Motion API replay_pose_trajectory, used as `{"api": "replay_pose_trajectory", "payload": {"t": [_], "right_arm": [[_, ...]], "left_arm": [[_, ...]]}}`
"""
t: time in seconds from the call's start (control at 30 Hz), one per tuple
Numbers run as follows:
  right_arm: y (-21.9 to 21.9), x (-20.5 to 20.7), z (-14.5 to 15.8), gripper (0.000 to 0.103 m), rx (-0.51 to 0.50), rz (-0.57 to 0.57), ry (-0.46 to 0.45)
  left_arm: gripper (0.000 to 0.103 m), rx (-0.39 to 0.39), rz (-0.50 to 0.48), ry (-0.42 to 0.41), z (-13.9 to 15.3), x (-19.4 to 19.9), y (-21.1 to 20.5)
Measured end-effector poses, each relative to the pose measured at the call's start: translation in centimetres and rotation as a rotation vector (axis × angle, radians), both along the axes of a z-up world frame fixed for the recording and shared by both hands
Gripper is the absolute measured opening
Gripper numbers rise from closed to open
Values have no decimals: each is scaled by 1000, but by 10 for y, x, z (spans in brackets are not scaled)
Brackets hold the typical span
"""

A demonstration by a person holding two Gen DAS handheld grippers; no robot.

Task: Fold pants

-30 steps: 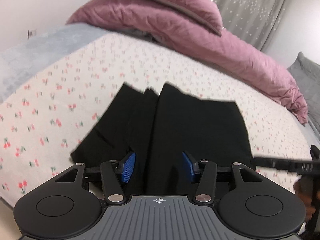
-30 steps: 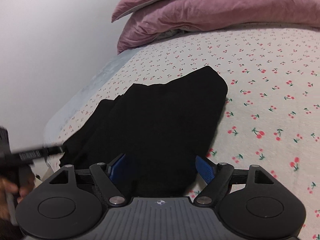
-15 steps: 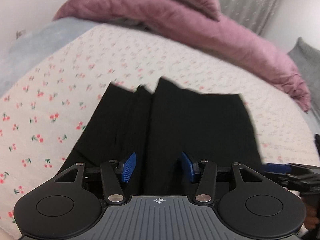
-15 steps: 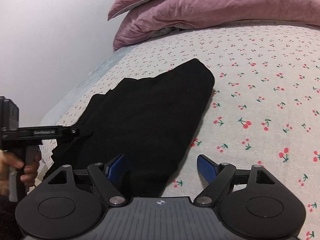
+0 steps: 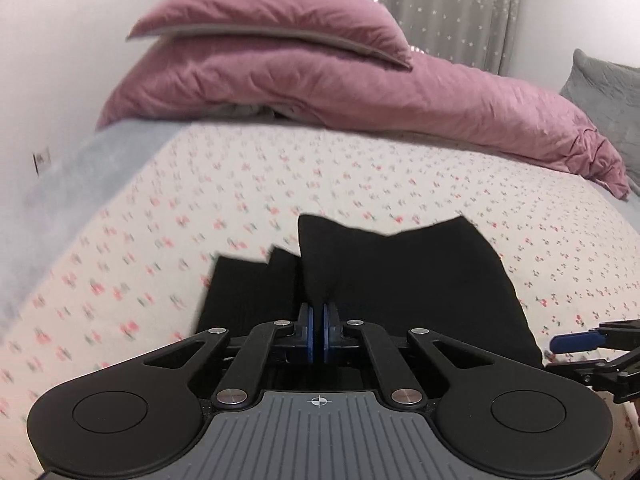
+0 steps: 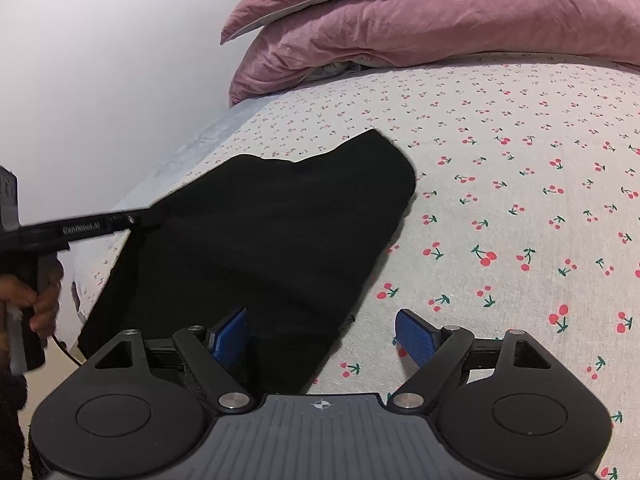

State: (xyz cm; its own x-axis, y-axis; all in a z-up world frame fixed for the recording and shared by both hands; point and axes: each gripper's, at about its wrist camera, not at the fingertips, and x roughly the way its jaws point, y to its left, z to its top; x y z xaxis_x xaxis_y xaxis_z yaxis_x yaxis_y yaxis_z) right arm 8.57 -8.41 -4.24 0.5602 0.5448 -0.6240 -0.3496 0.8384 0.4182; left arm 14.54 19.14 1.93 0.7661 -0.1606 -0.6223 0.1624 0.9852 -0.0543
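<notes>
Folded black pants [image 5: 400,280] lie on the cherry-print bed sheet [image 5: 200,208]. My left gripper [image 5: 319,320] is shut on a ridge of the pants near their near edge; the cloth rises in a peak just beyond the blue pads. In the right wrist view the pants [image 6: 260,240] spread to the left, and the left gripper [image 6: 148,216] reaches their left edge, held by a hand [image 6: 40,300]. My right gripper [image 6: 320,316] stands open low over the pants' near right corner, one pad over the cloth and the other over the sheet [image 6: 520,200].
Pink pillows and a pink duvet [image 5: 320,80] are heaped at the head of the bed. A grey cushion [image 5: 608,88] sits at the far right, curtains [image 5: 440,8] behind. A white wall [image 6: 100,80] runs along the bed's left side.
The left jaws have closed on the pants and the left gripper has rolled and risen a little, pulling the cloth up into a peak. The right gripper has stayed open and hardly moved.
</notes>
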Motion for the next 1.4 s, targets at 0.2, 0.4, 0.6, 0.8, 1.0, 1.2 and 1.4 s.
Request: {"api": "replay_pose_trajectory", "payload": {"t": [0.2, 0.4, 0.6, 0.8, 1.0, 1.2, 1.4], "right_arm": [[2, 0, -4, 83, -1, 6, 13], [4, 1, -7, 85, -4, 20, 19], [4, 14, -7, 84, 58, 22, 32], [-3, 55, -17, 67, 267, -51, 133], [-3, 92, -40, 43, 430, -156, 242], [11, 108, -23, 15, 337, -110, 168], [9, 128, -30, 20, 291, -147, 192]], "left_arm": [[6, 133, 91, 10, -1, 16, 33], [8, 245, 200, 56, -16, 26, 60], [49, -108, 197, 57, -10, 15, 98], [50, -133, 101, 10, -12, -22, 60], [50, -72, -136, 29, -32, -51, -5], [51, 93, -230, -3, -54, -65, -23], [50, 86, -251, -18, -57, -69, -18]]}}
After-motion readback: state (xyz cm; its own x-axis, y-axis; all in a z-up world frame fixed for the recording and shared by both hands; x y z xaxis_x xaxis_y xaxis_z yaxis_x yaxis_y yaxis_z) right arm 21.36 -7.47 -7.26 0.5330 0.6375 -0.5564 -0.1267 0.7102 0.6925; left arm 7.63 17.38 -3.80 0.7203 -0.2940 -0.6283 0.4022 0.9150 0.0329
